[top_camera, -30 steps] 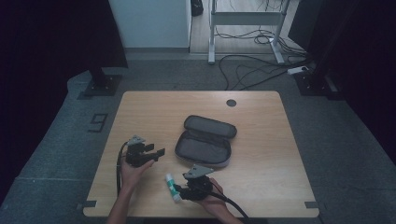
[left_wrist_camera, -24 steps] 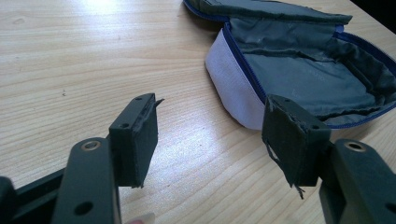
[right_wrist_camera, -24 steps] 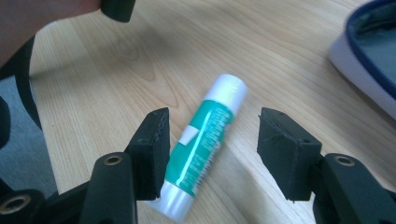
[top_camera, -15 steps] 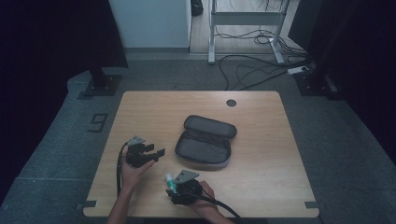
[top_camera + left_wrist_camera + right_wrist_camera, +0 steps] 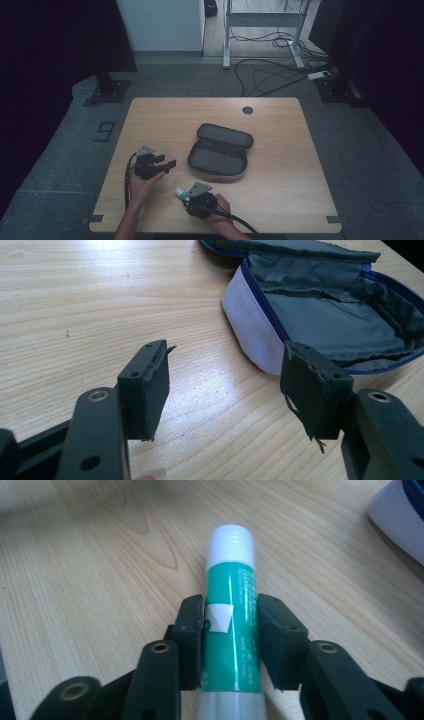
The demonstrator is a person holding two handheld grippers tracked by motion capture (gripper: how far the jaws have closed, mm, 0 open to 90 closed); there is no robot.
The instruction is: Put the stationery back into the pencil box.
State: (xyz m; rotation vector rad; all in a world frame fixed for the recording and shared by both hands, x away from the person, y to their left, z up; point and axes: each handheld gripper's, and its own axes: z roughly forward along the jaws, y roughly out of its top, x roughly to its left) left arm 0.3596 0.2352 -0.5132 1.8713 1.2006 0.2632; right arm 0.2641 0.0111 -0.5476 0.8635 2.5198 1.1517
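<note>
Right gripper view: pads clamp glue stick | high view: pouch open

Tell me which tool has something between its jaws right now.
The right tool: its jaws, which have just been closing, press both sides of the green glue stick lying on the table. The left tool stands open with nothing between its jaws.

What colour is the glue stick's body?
Green, with a white cap; the glue stick shows best in the right gripper view.
</note>
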